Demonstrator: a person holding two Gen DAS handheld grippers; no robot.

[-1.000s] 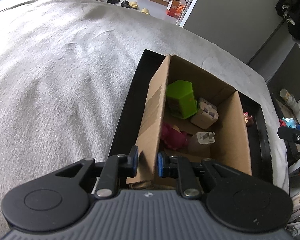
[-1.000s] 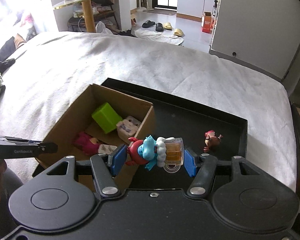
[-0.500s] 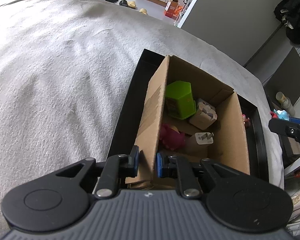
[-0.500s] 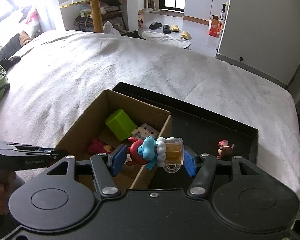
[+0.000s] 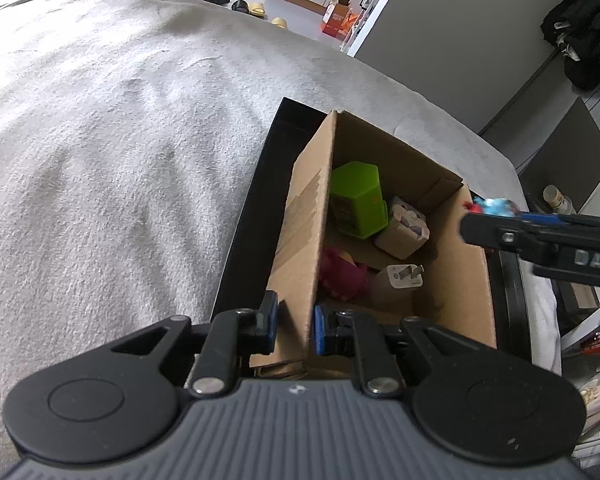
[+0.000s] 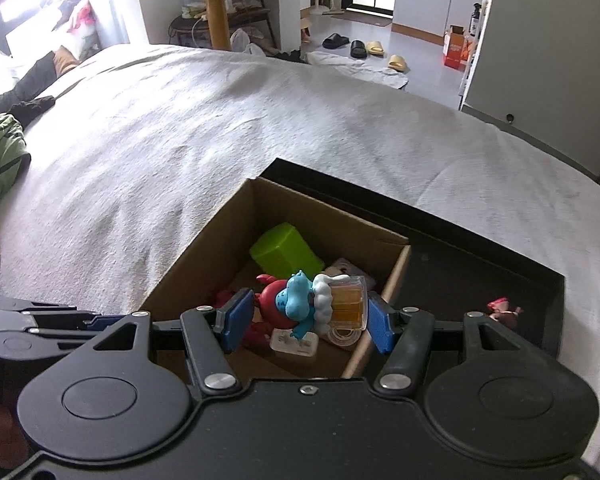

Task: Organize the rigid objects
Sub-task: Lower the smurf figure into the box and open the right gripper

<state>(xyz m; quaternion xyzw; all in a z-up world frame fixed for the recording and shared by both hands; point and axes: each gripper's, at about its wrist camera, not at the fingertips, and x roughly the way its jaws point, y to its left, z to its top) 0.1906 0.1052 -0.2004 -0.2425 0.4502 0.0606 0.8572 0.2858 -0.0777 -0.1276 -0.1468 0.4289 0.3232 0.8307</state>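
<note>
A small plastic figurine with a blue head, red body and a foamy amber beer mug (image 6: 308, 304) is clamped sideways between the blue-padded fingers of the right gripper (image 6: 306, 318), held above the near right part of an open brown cardboard box (image 6: 204, 256). In the left wrist view the figurine (image 5: 488, 206) shows only as a blurred blue and red tip over the box's right wall.

The left gripper (image 5: 296, 324) is closed on the near left wall of the cardboard box (image 5: 304, 216), one pad outside and one inside.

Inside the box lie a lime-green plastic block (image 5: 358, 200), a beige cube printed with a cartoon face (image 5: 404, 230), a magenta toy (image 5: 342, 276) and a white plug adapter (image 5: 404, 278).

The box sits in the left part of a shallow black rectangular tray (image 6: 480, 236); a small brown and pink figurine (image 6: 504, 312) stands on the tray floor to the right, well apart from the box.

The tray rests on a pale grey textured blanket (image 6: 220, 128) covering a bed. Beyond it are a grey floor with slippers (image 6: 364, 48), a round gold-edged table on a wooden column (image 6: 216, 4), an orange carton (image 6: 454, 46) and a grey cabinet side (image 6: 548, 60).
</note>
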